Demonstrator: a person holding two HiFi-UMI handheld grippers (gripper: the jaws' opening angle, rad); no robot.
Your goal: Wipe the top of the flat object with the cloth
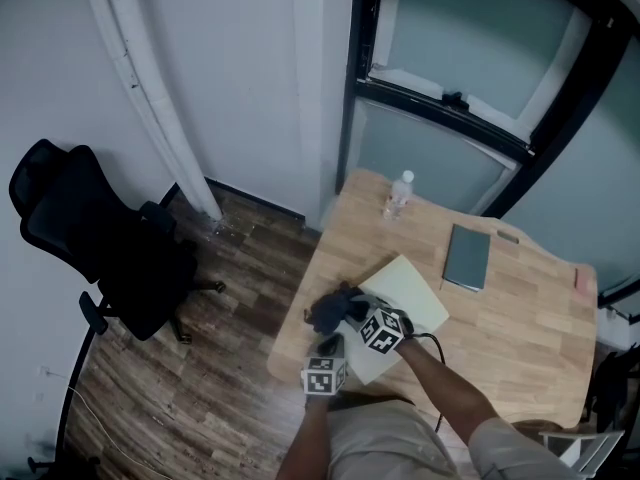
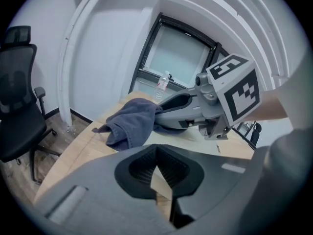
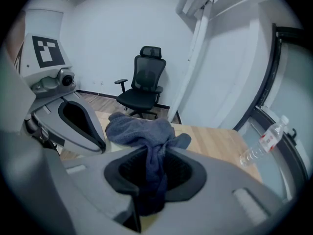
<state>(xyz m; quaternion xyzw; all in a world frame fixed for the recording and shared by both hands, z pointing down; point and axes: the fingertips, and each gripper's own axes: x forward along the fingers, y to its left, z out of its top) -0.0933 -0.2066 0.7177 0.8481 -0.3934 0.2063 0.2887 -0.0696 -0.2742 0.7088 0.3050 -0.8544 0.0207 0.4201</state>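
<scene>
Your right gripper [image 3: 156, 151] is clamping the cloth [image 3: 142, 129]. The jaws are closed down on a fold of it, with a dark tail hanging through between the pads toward the camera. The rest of the dark grey-blue cloth is bunching up just past the jaw tips. In the head view that bunch is sitting at the left edge of the sheet [image 1: 415, 293], partly over the sheet and partly over bare wood, near the left side of the table [image 1: 500, 328].

Your left gripper [image 2: 156, 148] is also closed. Its tips are meeting, and a pale wedge of the sheet is showing between the pads, so it looks to be pinching the sheet's near corner. You are holding it just beside the right gripper, on your side of the cloth, and the two marker cubes are nearly touching in the head view.

The sheet is pale cream and is lying flat on the wooden table, turned like a diamond. Most of its top is lying uncovered to the right of the cloth.

A grey notebook [image 1: 467, 256] is lying flat beyond the sheet, apart from it. A clear bottle [image 1: 398, 196] is standing upright near the far left corner of the table, well apart from both grippers. A black chair [image 1: 100, 248] is standing on the wood floor to the left, well clear of the table.
</scene>
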